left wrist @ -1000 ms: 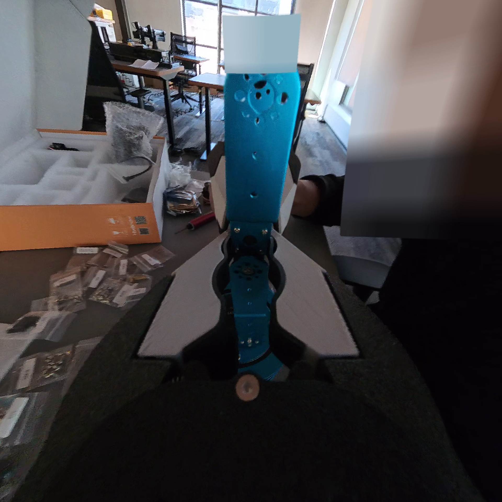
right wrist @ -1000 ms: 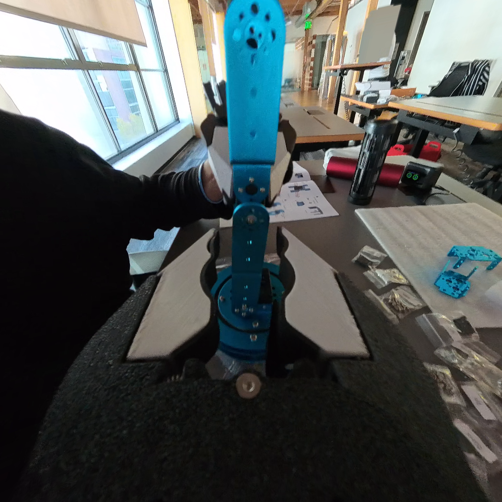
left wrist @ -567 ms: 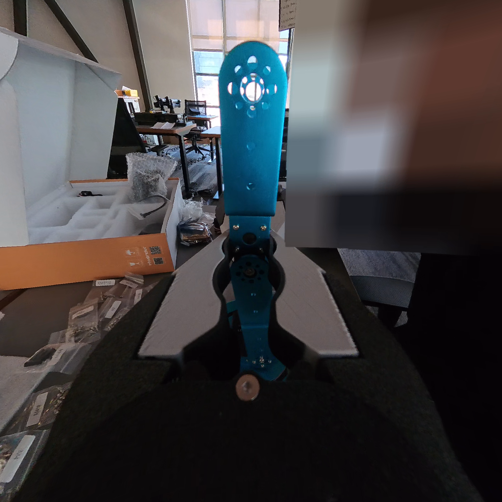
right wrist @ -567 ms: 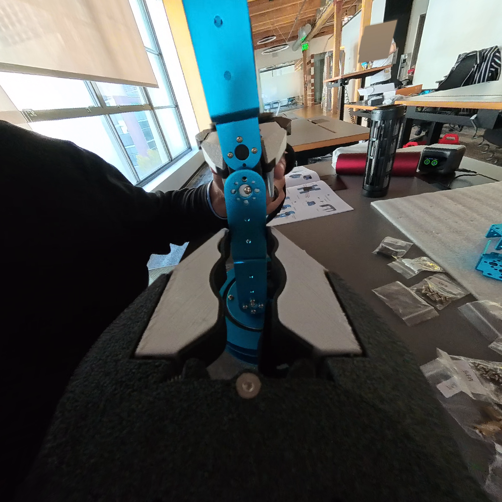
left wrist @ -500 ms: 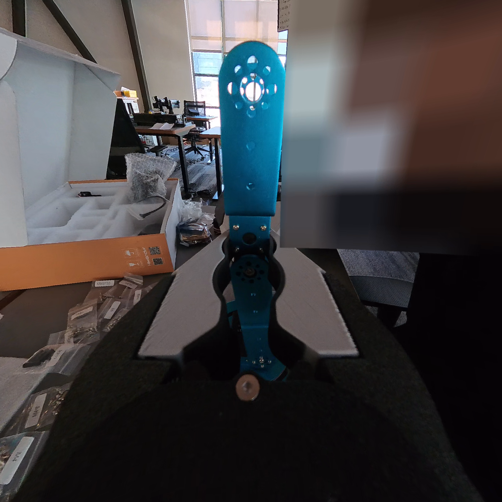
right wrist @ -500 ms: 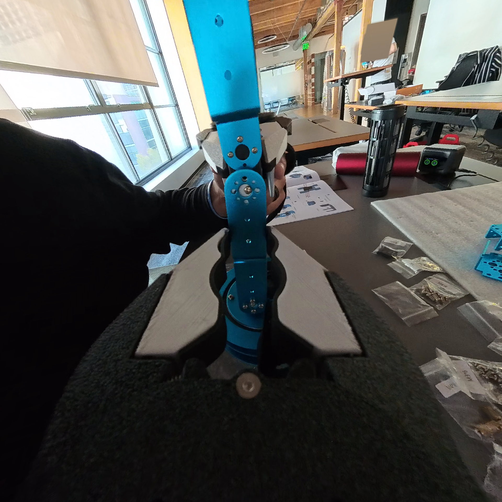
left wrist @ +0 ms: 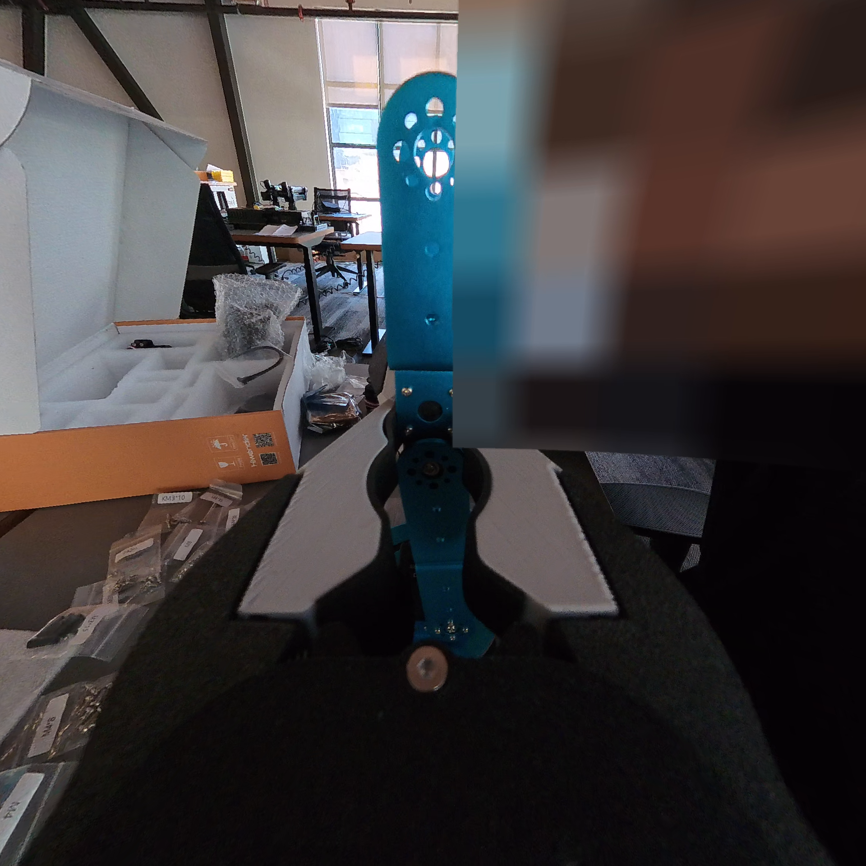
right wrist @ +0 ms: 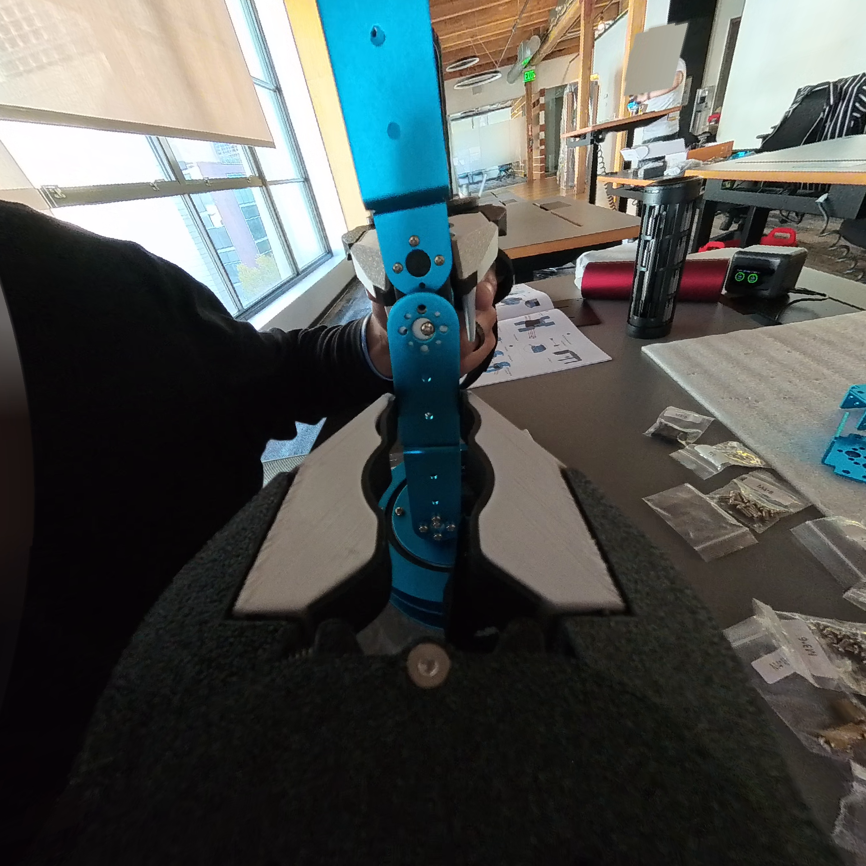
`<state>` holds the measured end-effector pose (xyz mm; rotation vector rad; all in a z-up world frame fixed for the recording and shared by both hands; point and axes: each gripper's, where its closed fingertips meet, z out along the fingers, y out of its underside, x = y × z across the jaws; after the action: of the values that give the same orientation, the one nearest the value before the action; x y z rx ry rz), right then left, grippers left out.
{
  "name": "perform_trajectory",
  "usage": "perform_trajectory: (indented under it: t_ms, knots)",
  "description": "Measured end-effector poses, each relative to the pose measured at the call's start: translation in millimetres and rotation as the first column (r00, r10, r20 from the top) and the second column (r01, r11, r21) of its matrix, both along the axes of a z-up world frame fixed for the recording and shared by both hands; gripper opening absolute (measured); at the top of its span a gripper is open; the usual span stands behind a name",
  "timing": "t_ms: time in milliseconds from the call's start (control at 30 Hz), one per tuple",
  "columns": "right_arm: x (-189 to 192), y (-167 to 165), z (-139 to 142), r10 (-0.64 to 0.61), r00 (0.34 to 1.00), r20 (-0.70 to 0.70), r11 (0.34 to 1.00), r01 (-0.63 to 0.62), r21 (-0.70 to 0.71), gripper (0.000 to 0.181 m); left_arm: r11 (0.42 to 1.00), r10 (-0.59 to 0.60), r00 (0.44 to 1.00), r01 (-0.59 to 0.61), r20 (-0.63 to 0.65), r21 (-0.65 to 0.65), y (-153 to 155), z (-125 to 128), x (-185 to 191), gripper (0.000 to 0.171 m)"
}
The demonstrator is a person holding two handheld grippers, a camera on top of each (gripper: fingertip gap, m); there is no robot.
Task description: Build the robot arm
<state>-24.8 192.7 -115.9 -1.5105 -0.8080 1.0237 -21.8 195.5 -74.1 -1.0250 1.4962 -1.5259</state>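
A blue metal robot arm made of linked brackets stands upright between both grippers. In the left wrist view my left gripper [left wrist: 431, 450] is shut on its lower link [left wrist: 436, 506], and the long holed bracket [left wrist: 417, 257] rises above, its right edge behind a blurred patch. In the right wrist view my right gripper [right wrist: 429, 407] is shut on the lower link [right wrist: 424, 375] above the round blue base [right wrist: 417, 562]. The left gripper [right wrist: 421, 267], held by a hand, clamps the joint higher up. The long bracket [right wrist: 393, 117] runs out of the top.
An open orange-and-white box [left wrist: 140, 450] with a foam insert, a bubble-wrap bag [left wrist: 253, 309] and screw bags [left wrist: 140, 562] lie to the left. The dark table holds a booklet [right wrist: 548, 347], black cylinder [right wrist: 660, 262], red roll [right wrist: 604, 281], foam sheet [right wrist: 773, 375], blue brackets [right wrist: 848, 445] and screw bags [right wrist: 726, 506]. About 4 cm separates my left fingertips from my right.
Since a second ago both grippers have tilted upward with the blue arm, so the long bracket's top leaves the right view. In the last half second almost nothing moves.
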Motion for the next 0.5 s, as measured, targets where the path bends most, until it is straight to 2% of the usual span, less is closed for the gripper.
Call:
perform_trajectory:
  t_ms: [100, 200, 333, 500]
  knots:
    - [4, -5, 3, 0.047, 0.999, 0.005, 0.999, -0.047, -0.001, 0.033, 1.000, -0.001, 1.000, 0.001, -0.001, -0.007, 0, 0, 0, 0.019]
    - [18, -8, 13, 0.089, 0.996, 0.006, 0.996, -0.089, 0.005, 0.055, 0.999, -0.008, 1.000, 0.008, -0.009, -0.031, 0, 0, 0, 0.020]
    - [13, -8, 12, 0.049, 0.995, 0.089, 0.996, -0.055, 0.072, 0.049, 1.000, -0.003, 1.000, 0.003, -0.007, 0.004, -2, -1, -2, 0.020]
    - [12, -9, 47, 0.012, 1.000, -0.018, 0.992, -0.009, 0.122, 0.044, 1.000, -0.005, 1.000, 0.005, -0.023, -0.026, -3, -2, -4, 0.021]
